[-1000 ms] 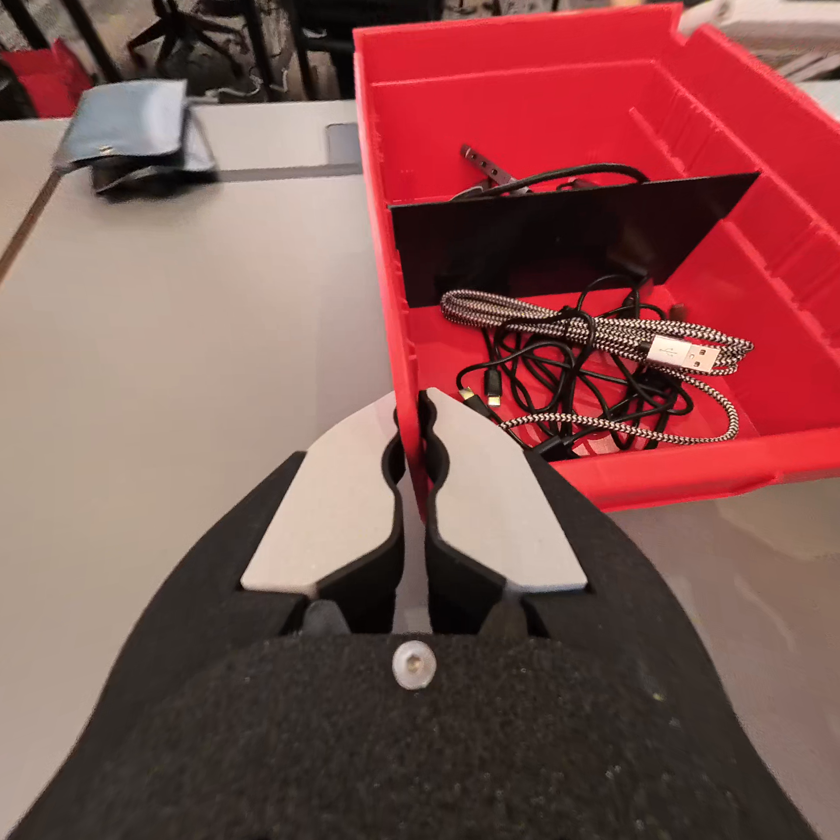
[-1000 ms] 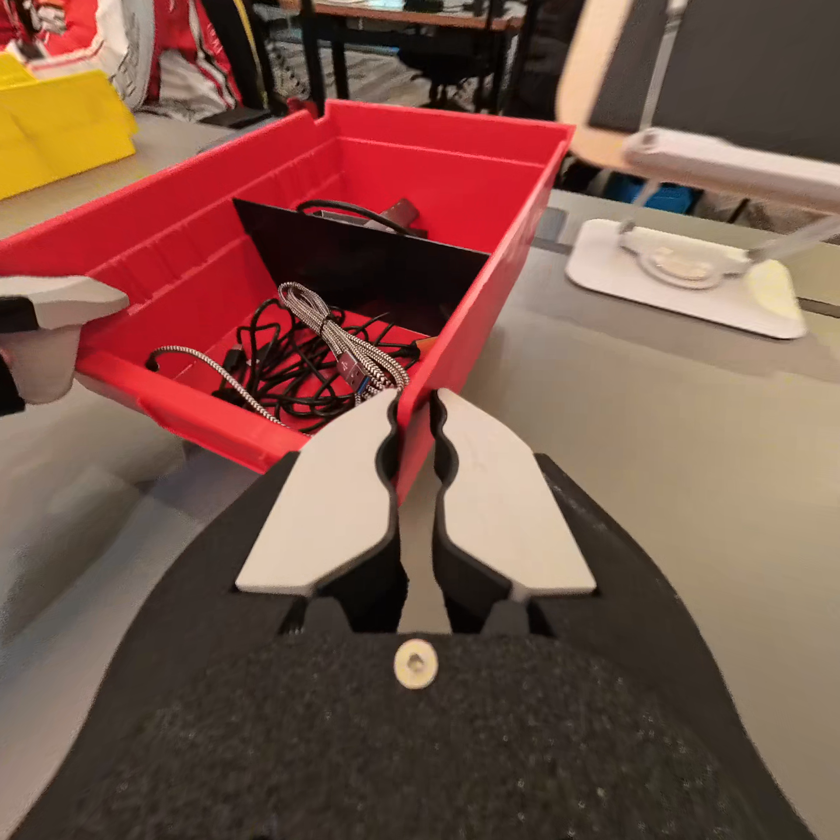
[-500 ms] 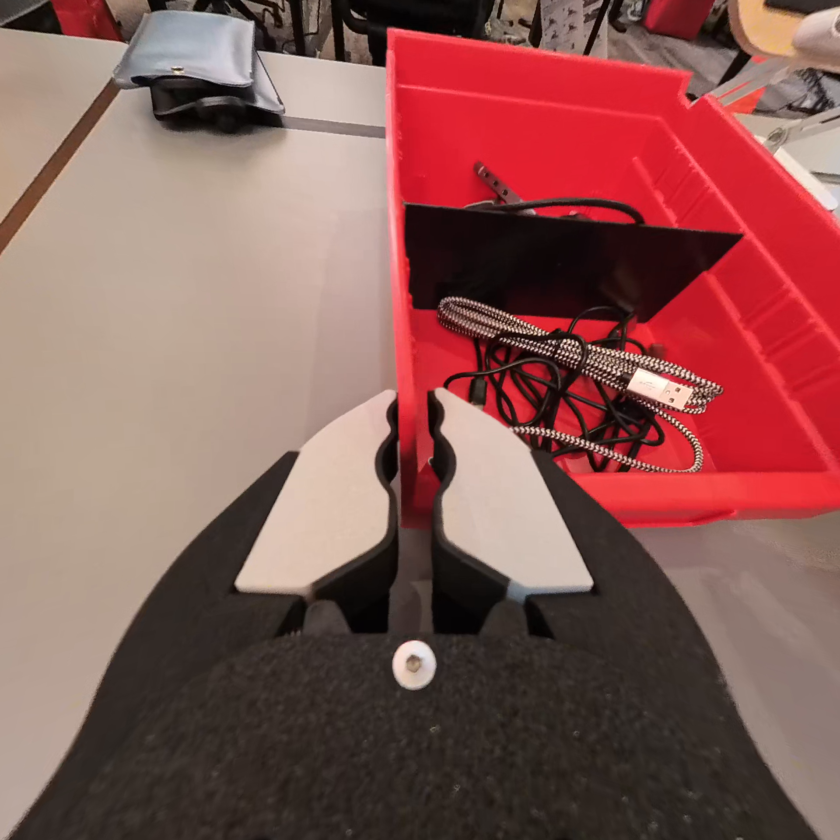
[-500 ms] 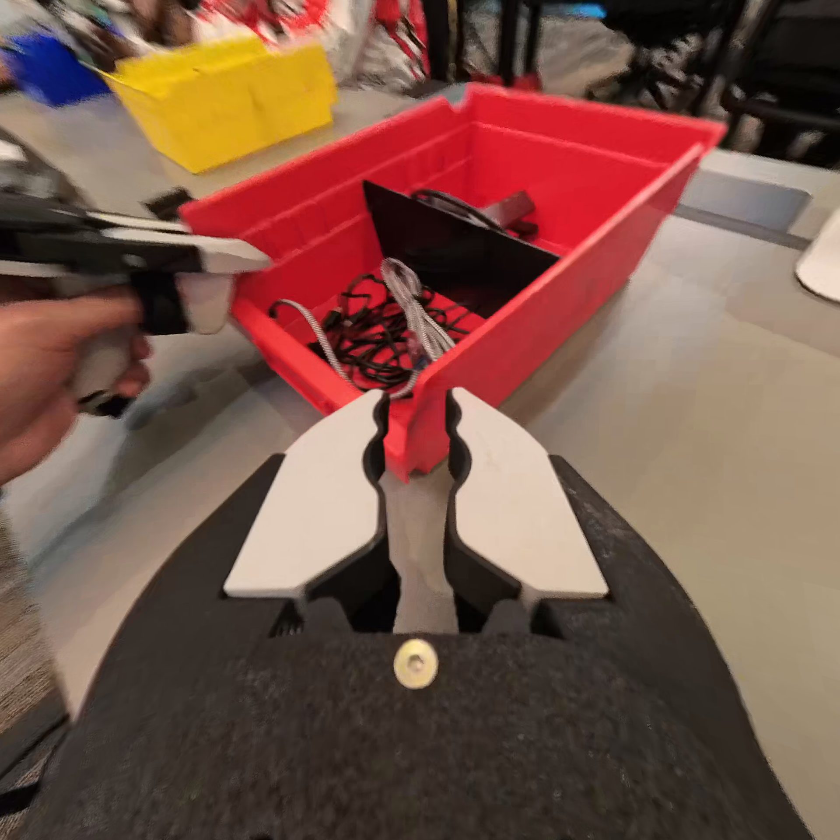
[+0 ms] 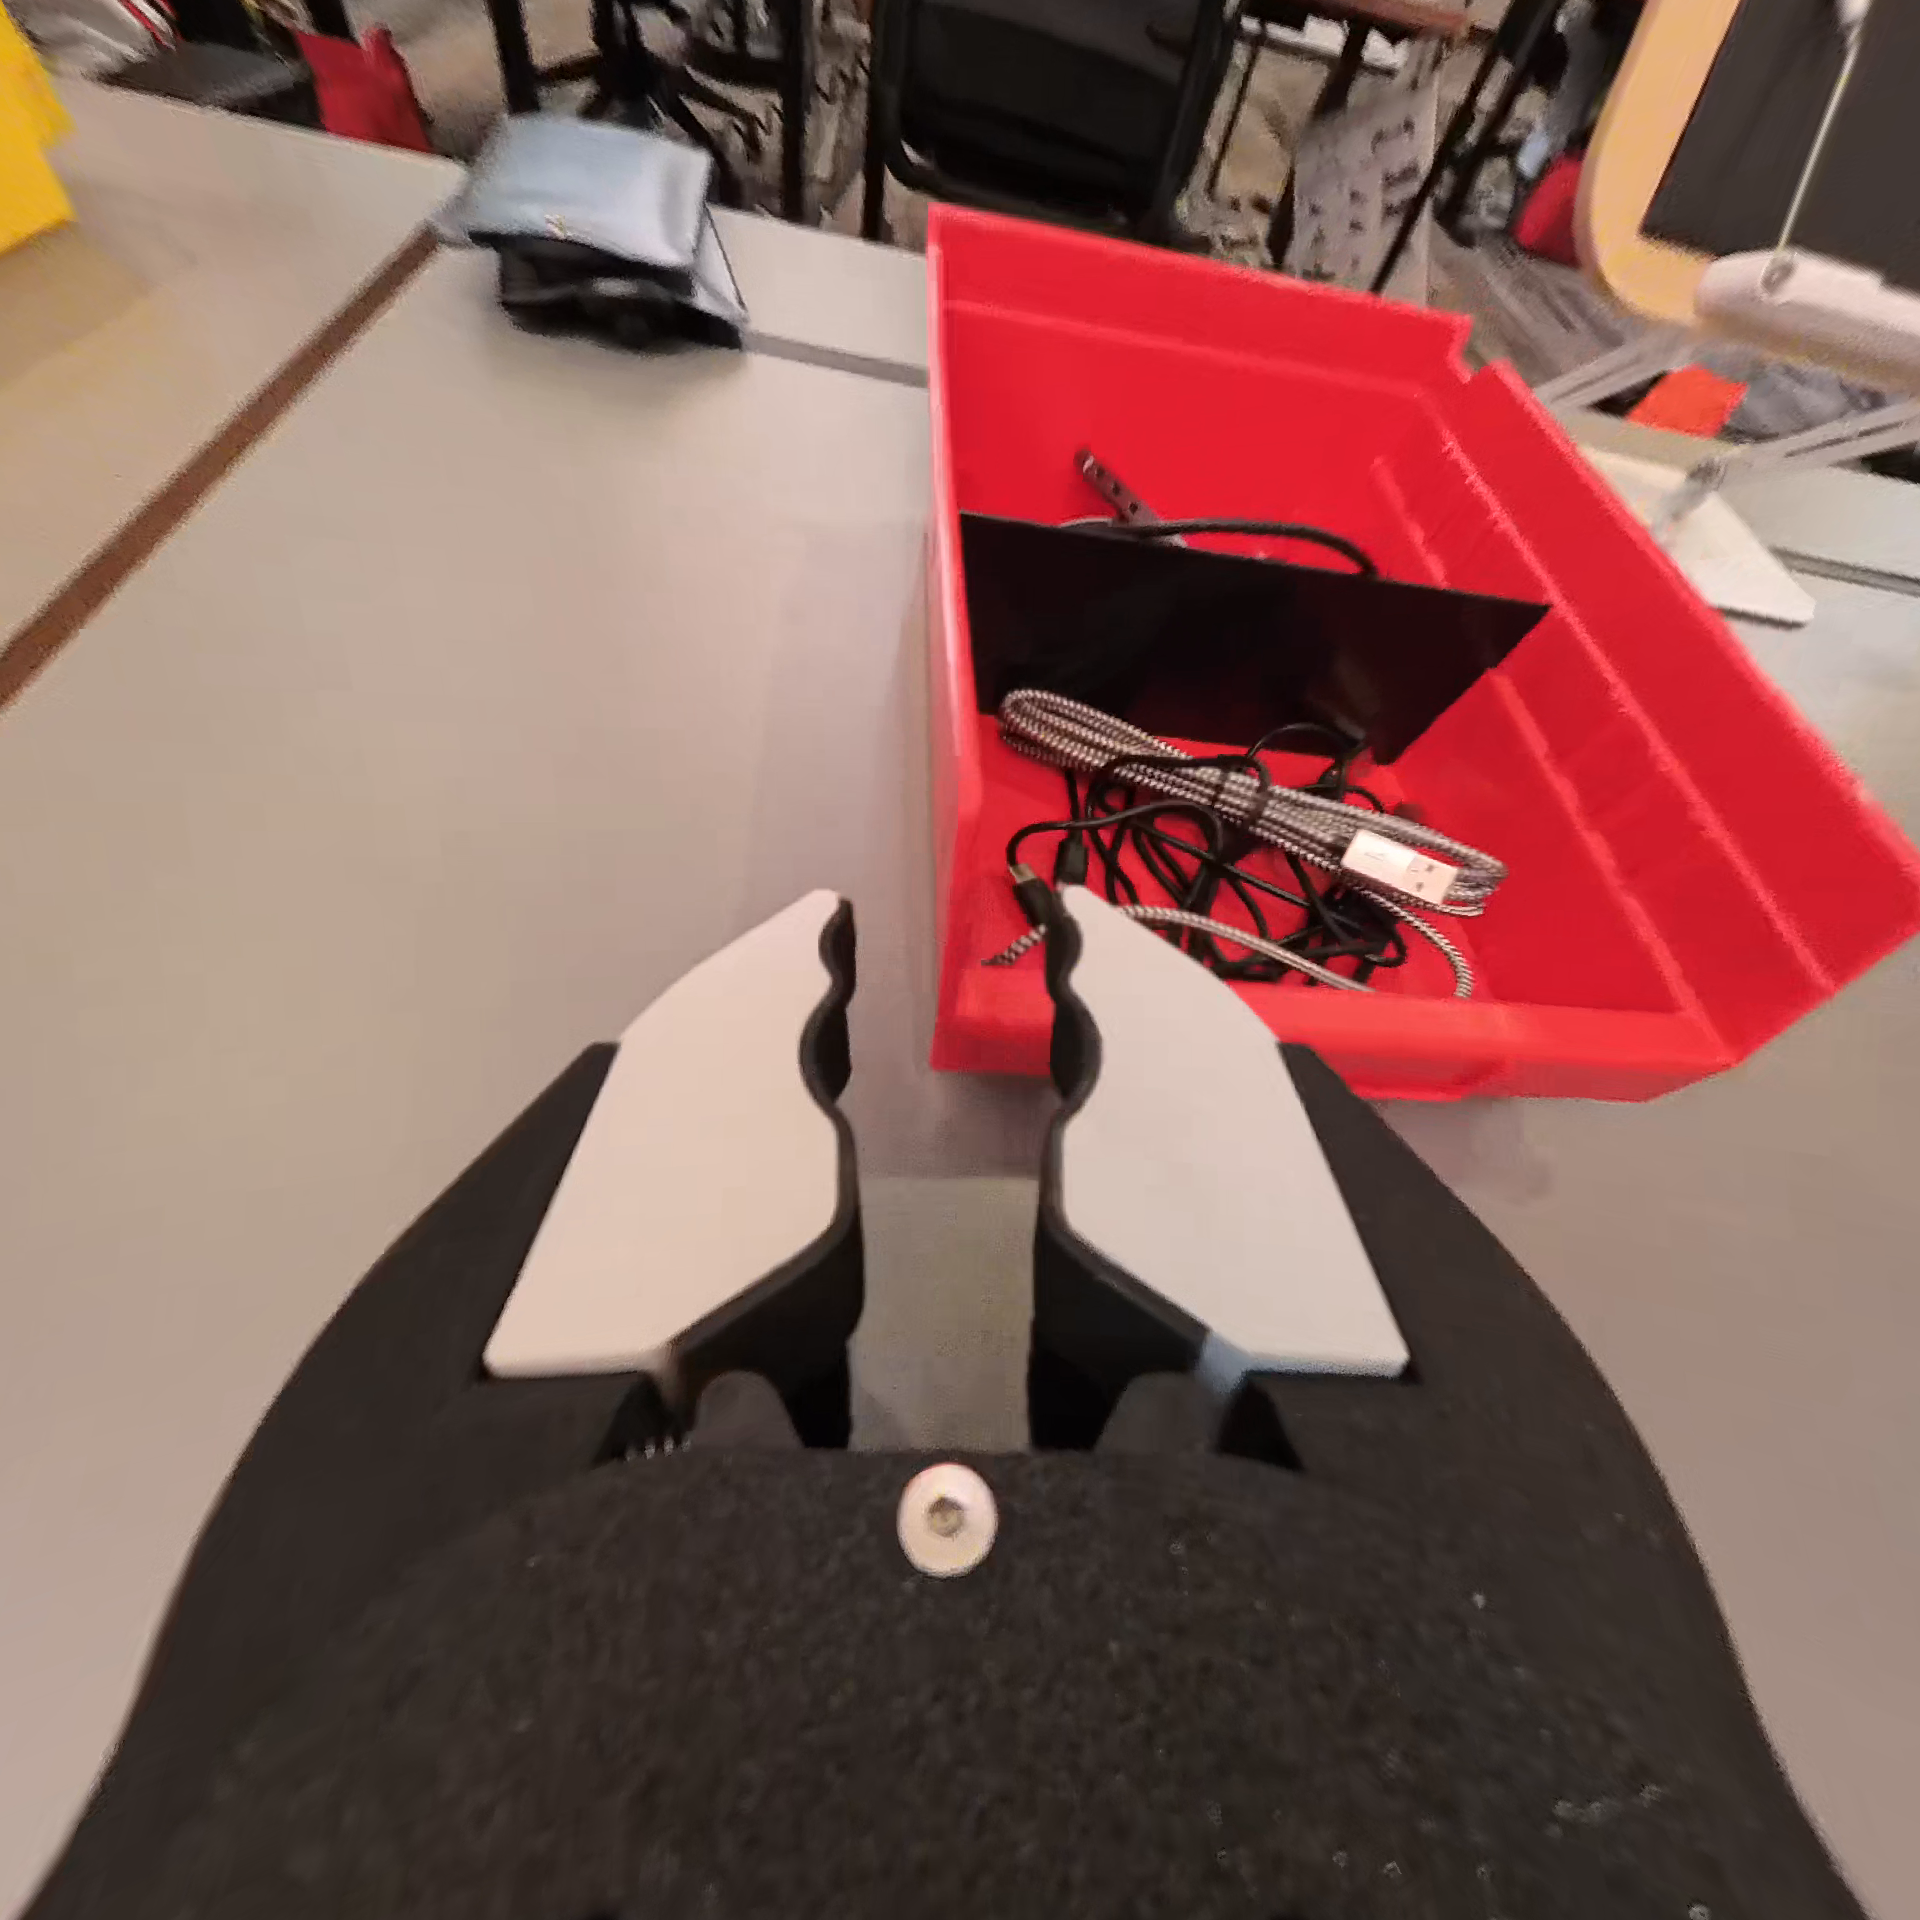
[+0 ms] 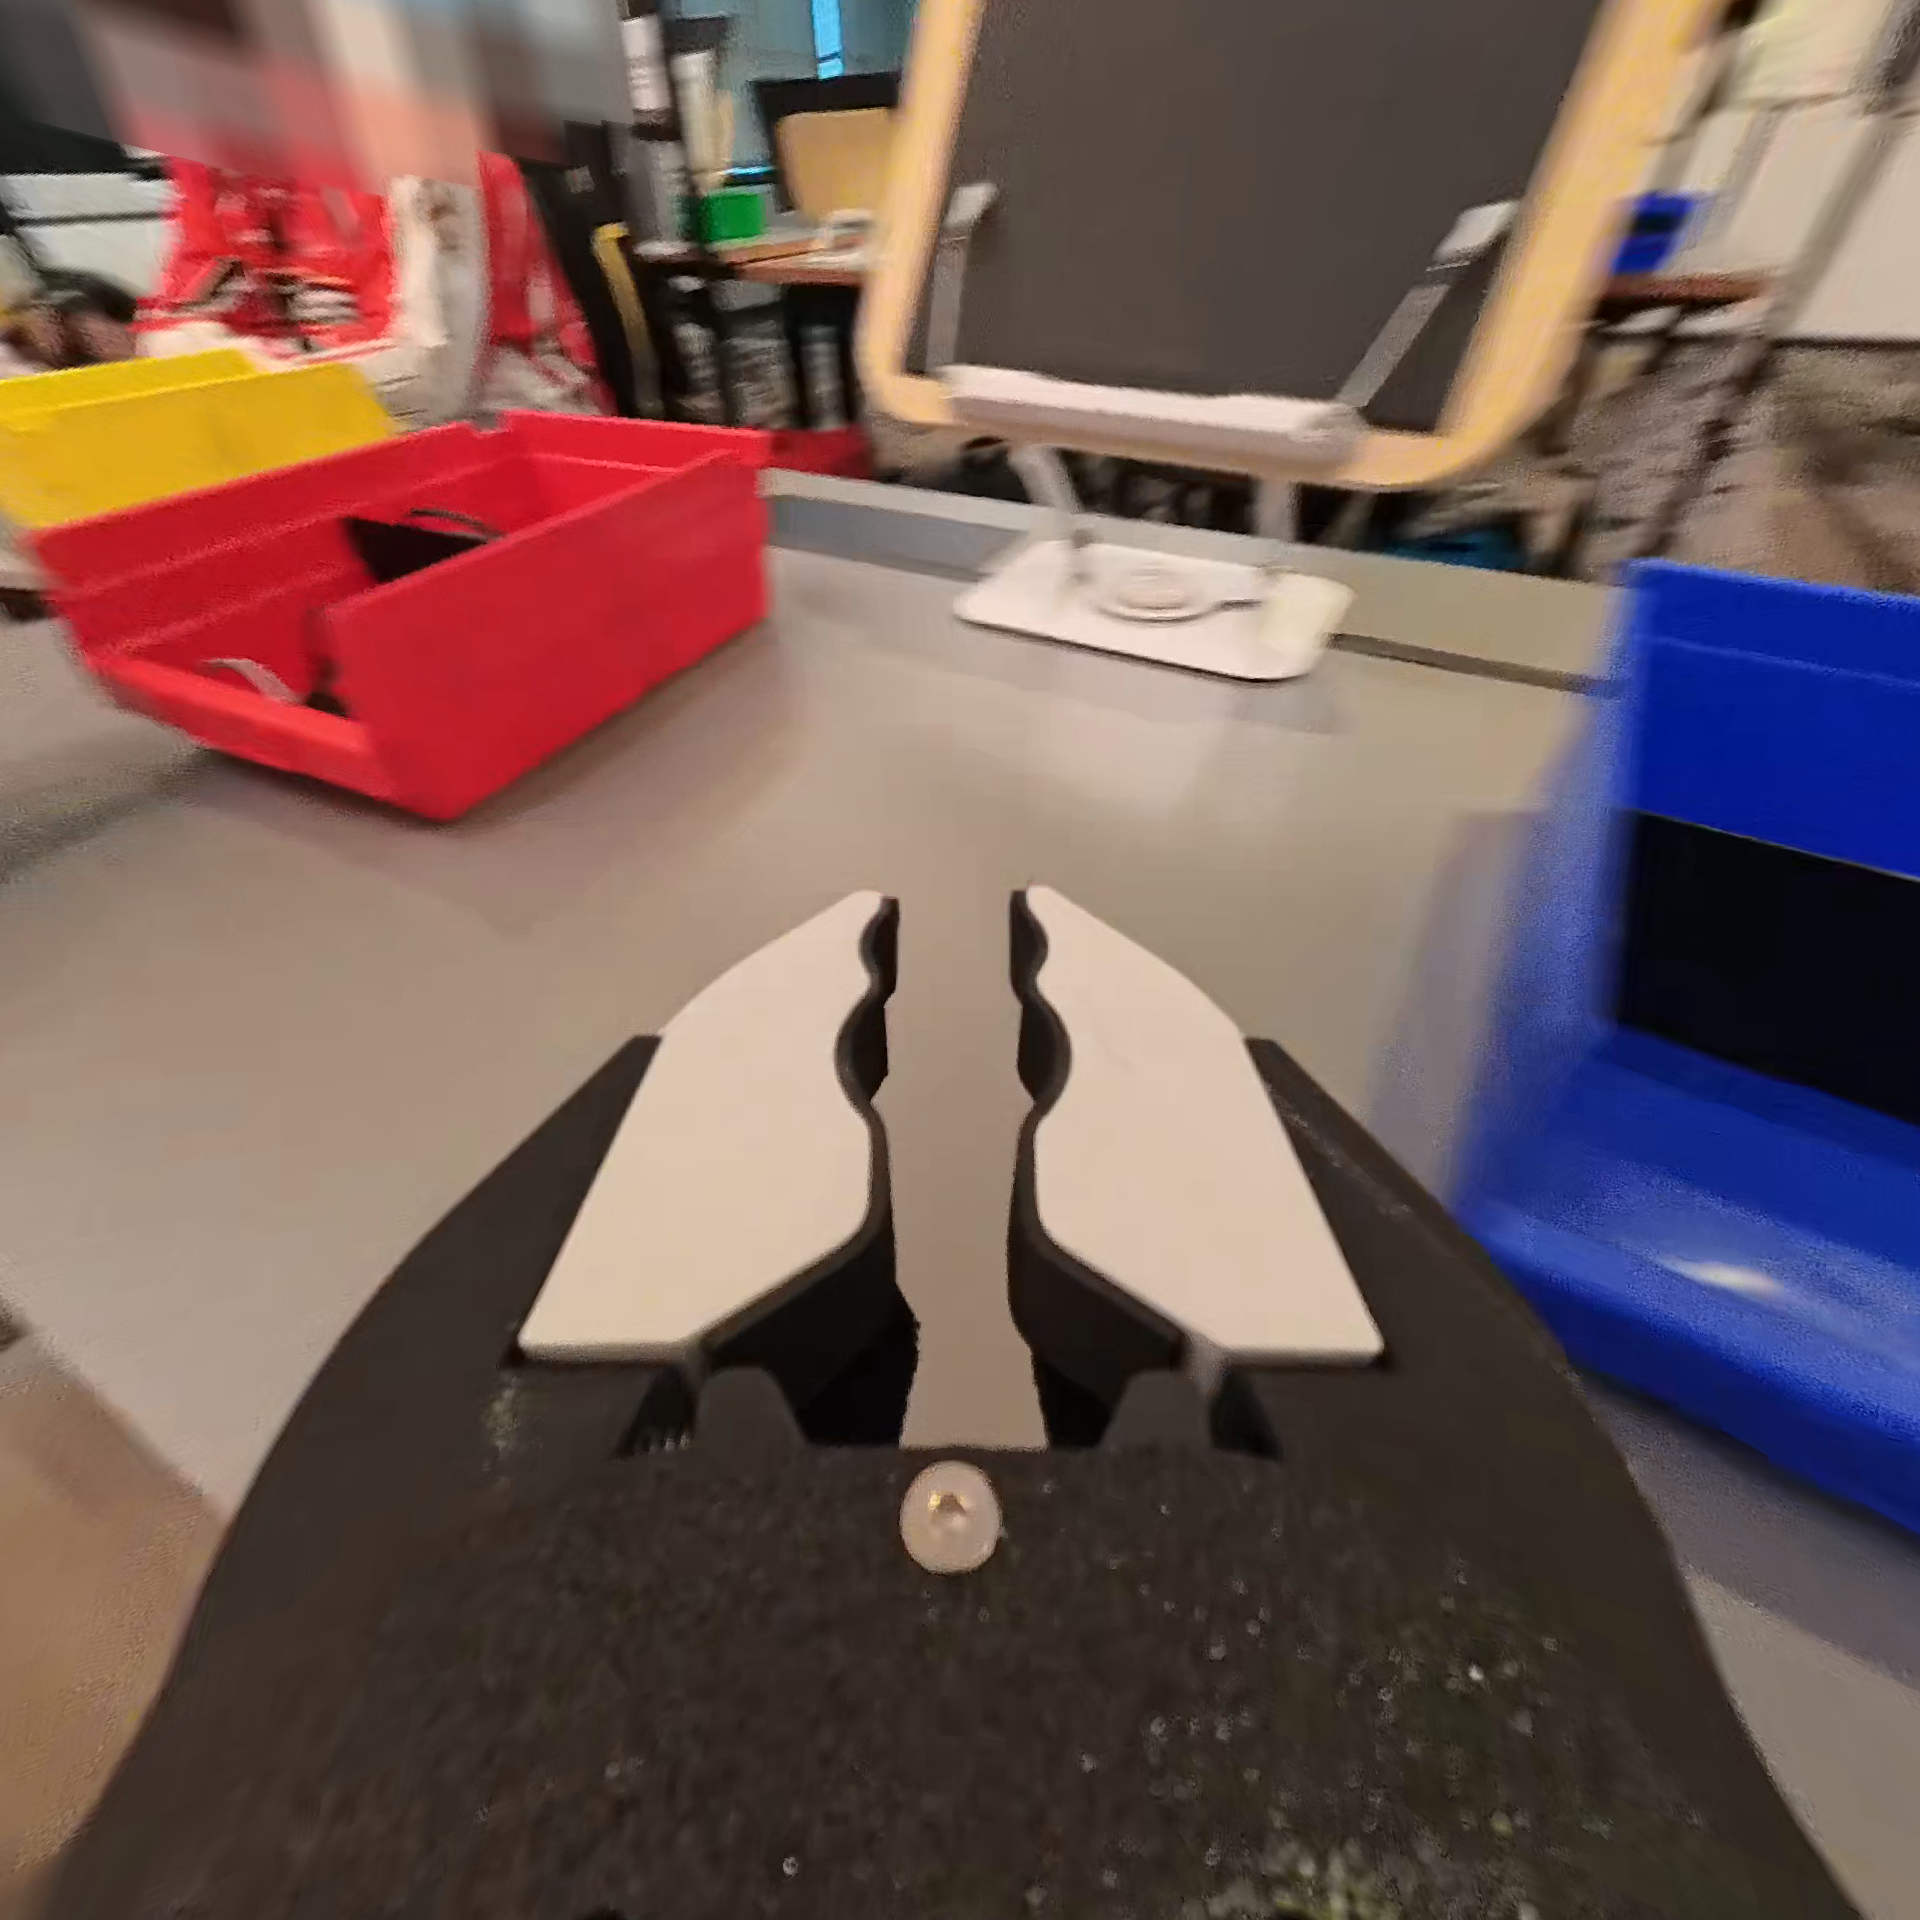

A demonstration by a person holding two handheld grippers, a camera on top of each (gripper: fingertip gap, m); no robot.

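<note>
Both grippers have let go of the red bin (image 5: 1403, 1049). The left gripper (image 5: 951, 914), clamped on the bin's near left corner half a second ago, now has its jaws apart and empty, drawn back just short of that corner with bare grey table (image 5: 468, 727) showing between the fingers. The right gripper (image 6: 951, 904), which gripped the near right corner wall at the same earlier moment, has also opened and swung away; it now hangs over bare table with nothing between its jaws, the red bin (image 6: 540, 665) well apart to its left and a blue bin (image 6: 1714, 1195) near on its right. The red bin rests flat on the table. Inside it an upright black divider (image 5: 1226, 634) separates a far compartment from the near one, where a tangle of black cables (image 5: 1174, 862) and a braided cable (image 5: 1299, 821) lie. A dark pouch (image 5: 603, 239) sits at the far table edge, and a white stand base (image 6: 1153, 613) lies beyond the right gripper. In my judgement, the release indicates the bin has been set down.
</note>
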